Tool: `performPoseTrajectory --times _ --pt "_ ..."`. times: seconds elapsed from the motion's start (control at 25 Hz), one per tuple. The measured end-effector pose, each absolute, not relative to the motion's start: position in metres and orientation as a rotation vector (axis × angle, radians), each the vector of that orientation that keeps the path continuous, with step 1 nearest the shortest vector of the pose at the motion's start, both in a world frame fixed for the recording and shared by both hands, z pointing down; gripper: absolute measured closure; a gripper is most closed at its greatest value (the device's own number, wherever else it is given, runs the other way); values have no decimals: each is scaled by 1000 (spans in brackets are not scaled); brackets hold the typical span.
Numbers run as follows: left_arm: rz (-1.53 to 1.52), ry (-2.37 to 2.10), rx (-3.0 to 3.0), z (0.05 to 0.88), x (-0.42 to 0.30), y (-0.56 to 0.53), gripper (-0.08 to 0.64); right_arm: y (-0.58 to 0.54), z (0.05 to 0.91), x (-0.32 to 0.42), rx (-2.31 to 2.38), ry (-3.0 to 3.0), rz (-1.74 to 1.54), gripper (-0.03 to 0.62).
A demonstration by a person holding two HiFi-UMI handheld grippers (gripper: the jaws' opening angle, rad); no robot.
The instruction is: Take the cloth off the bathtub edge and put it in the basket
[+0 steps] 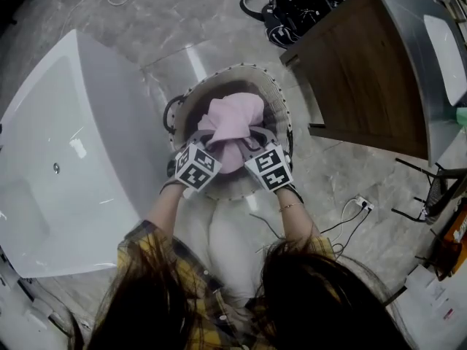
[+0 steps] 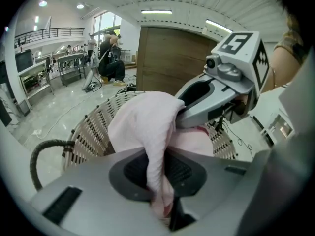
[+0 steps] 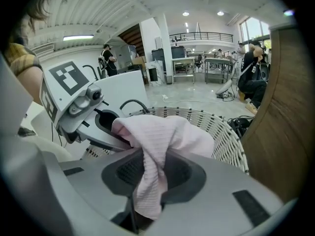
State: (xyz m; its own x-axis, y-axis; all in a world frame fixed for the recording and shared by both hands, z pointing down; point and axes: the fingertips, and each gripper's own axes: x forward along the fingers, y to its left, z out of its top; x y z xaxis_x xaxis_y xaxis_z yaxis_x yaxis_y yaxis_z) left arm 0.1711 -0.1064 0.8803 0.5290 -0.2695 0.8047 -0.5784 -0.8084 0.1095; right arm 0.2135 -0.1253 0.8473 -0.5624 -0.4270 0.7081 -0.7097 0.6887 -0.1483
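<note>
A pink cloth (image 1: 232,126) hangs bunched over the round woven basket (image 1: 281,108) on the floor. My left gripper (image 1: 206,138) is shut on the cloth's left part, and the fabric (image 2: 157,146) runs down between its jaws. On the other side my right gripper (image 1: 254,138) is shut on the same cloth (image 3: 152,156), pinched between its jaws. Both grippers sit close together over the basket's near half. In the left gripper view the right gripper (image 2: 197,102) shows beside the cloth, with the basket (image 2: 91,132) behind. The white bathtub (image 1: 66,144) lies to the left.
A brown wooden cabinet (image 1: 365,64) stands right of the basket. A black bag and cables (image 1: 292,9) lie at the back. White cables and a plug (image 1: 357,206) trail on the floor at the right. The basket's black handle (image 1: 169,111) faces the tub.
</note>
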Motion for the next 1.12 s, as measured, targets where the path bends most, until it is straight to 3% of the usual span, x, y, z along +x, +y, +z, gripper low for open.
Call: performPoseTrajectory --times 0.48,1.12 --pt "1287 -703 2280 929 171 -100 495 -125 900 213 846 -2124 581 466" --pt "1283 -664 2246 919 162 -98 346 -117 910 229 834 -2024 752 367"
